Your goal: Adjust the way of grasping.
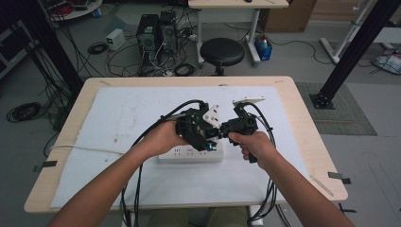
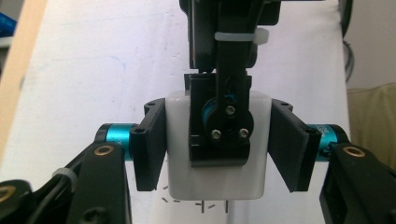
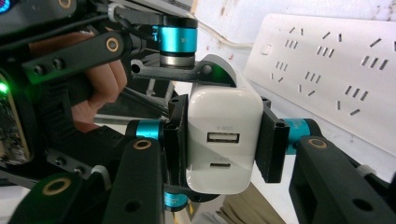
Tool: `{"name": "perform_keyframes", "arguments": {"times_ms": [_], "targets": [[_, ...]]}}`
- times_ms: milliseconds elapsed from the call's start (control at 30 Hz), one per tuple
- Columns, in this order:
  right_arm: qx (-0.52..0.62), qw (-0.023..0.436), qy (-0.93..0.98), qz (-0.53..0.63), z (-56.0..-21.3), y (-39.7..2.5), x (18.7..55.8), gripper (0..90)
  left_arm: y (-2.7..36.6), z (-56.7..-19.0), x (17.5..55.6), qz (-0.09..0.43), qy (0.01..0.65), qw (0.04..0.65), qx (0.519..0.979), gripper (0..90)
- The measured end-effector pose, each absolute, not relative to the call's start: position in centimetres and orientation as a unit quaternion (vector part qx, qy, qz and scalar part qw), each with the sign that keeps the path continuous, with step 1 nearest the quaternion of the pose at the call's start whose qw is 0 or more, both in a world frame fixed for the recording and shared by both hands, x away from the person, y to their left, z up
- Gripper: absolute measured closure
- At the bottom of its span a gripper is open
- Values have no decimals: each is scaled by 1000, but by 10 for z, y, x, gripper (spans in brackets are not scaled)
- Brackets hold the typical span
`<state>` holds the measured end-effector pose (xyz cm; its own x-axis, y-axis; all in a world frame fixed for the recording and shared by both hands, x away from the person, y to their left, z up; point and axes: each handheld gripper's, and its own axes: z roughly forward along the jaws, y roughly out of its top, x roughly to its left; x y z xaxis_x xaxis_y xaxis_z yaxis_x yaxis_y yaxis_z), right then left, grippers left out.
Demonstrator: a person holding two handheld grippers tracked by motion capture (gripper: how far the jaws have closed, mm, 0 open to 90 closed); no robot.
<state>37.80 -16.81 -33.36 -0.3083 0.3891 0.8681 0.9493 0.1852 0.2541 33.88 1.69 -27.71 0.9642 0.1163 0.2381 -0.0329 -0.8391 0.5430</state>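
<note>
A white USB charger block [image 3: 224, 116] is held in the air between the two grippers, just above a white power strip [image 1: 189, 155]. My right gripper [image 3: 222, 140] is shut on its two sides, with the USB ports facing that camera. My left gripper [image 2: 219, 149] grips the same charger [image 2: 215, 179] crosswise, one pad [image 2: 150, 144] on each remaining side, and both pads seem to touch it. In the high view the left gripper [image 1: 206, 134] and the right gripper [image 1: 223, 130] meet nose to nose at the middle of the table.
The power strip [image 3: 327, 70] lies on a white mat [image 1: 118, 118] that covers most of the wooden table [image 1: 305, 118]. Cables trail from both grippers over the near edge. A black stool [image 1: 222, 51] and computers stand on the floor beyond the table.
</note>
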Motion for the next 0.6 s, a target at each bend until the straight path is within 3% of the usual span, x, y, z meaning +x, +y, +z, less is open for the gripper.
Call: {"name": "perform_keyframes", "arguments": {"times_ms": [100, 200, 333, 600], "targets": [[-480, 332, -689, -431, -334, -170, 379, 618, 15, -276, 337, 148, 29, 281, 948, 421], [-482, 308, -695, -436, -333, -173, 379, 619, 15, -274, 339, 140, 48, 284, 947, 291], [-486, 277, -701, -443, -330, -184, 380, 620, 23, -275, 341, 139, 60, 275, 949, 261], [-460, 176, -752, -438, -322, -213, 379, 620, 58, -285, 354, 107, 103, 250, 957, 196]]}}
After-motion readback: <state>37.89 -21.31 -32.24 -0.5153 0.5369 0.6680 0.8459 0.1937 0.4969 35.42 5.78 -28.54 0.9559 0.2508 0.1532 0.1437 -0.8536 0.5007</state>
